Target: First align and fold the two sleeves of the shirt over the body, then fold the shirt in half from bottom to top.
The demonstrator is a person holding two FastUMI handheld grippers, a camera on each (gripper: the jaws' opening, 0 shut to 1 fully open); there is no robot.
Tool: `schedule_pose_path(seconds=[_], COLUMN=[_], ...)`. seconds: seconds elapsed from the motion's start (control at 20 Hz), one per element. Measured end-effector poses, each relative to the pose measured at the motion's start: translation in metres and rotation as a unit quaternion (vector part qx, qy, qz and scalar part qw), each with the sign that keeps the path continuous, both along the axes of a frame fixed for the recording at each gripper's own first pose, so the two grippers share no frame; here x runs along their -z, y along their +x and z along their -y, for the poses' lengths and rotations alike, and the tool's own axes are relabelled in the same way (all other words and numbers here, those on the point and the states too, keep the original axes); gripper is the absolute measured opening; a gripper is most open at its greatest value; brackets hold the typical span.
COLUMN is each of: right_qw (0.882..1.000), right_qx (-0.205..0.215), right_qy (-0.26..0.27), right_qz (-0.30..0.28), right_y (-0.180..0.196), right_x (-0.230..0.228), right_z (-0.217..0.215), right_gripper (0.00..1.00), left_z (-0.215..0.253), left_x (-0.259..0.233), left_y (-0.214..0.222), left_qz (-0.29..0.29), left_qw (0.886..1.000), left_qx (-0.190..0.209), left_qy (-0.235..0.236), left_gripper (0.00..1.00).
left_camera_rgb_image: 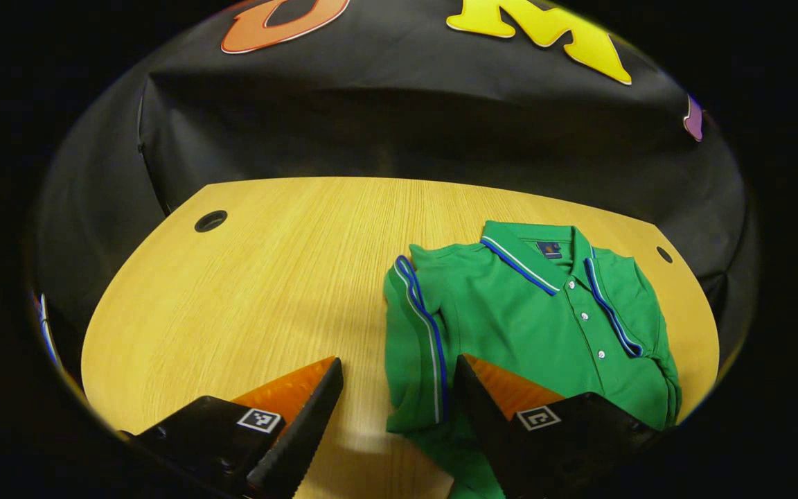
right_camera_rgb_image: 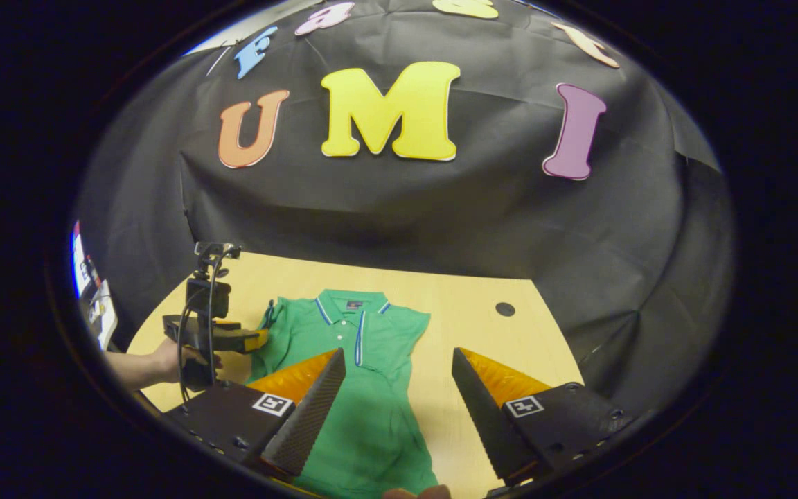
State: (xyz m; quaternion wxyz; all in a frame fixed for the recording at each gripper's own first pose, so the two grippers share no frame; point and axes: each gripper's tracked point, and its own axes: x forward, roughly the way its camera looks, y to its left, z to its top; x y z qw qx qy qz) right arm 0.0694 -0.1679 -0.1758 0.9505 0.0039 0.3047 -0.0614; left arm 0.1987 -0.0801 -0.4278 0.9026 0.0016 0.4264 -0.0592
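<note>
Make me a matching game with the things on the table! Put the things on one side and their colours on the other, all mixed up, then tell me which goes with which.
Things:
1. polo shirt
2. table
3. buttons
4. round hole in the table

Colours:
A. white
B. black
C. green
D. light yellow wood

Pairs: 1-C, 2-D, 3-A, 4-B.

Both sleeves are already folded over the shirt's body, and the left claw and right claw are both open, holding nothing.
</note>
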Motion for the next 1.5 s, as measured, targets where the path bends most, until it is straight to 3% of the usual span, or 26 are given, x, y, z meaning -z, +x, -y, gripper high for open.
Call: schedule_pose_path(seconds=[0.15, 0.35, 0.45, 0.55, 0.7, 0.85, 0.9, 1.05, 1.5], right_qw=[0.999, 0.999, 0.998, 0.997, 0.997, 0.997, 0.997, 0.997, 0.998], right_qx=[0.008, 0.006, 0.009, 0.012, 0.012, 0.009, 0.008, 0.004, 0.023], right_qy=[0.025, 0.037, 0.048, 0.057, 0.056, 0.061, 0.063, 0.068, 0.062], right_qz=[-0.023, -0.039, -0.045, -0.052, -0.059, -0.05, -0.049, -0.041, -0.016], right_y=[-0.007, -0.007, -0.006, -0.006, -0.005, -0.003, -0.004, -0.006, -0.03], right_x=[0.018, 0.031, 0.037, 0.042, 0.046, 0.041, 0.041, 0.034, 0.016], right_z=[-0.006, -0.011, -0.013, -0.015, -0.015, -0.018, -0.019, -0.021, 0.009], right_gripper=[0.95, 0.95, 0.95, 0.94, 0.94, 0.92, 0.99, 0.95, 0.95], left_z=[-0.005, -0.013, -0.014, -0.009, -0.003, -0.005, -0.005, 0.016, 0.137], left_x=[0.007, 0.008, 0.003, 0.002, -0.005, -0.031, -0.041, -0.064, -0.075], left_y=[0.001, 0.005, 0.007, 0.007, 0.007, 0.017, 0.019, 0.022, 0.022], left_qz=[-0.003, 0.003, 0.008, 0.011, 0.009, 0.041, 0.048, 0.061, 0.066], left_qw=[1.0, 1.0, 1.0, 0.999, 0.997, 0.996, 0.996, 0.996, 0.993], left_qx=[-0.007, -0.005, -0.004, -0.002, -0.008, -0.009, -0.004, 0.014, 0.052], left_qy=[0.007, 0.002, -0.01, -0.032, -0.072, -0.073, -0.07, -0.068, -0.083], left_gripper=[0.98, 0.68, 0.49, 0.21, 0.08, 0.06, 0.06, 0.06, 0.07])
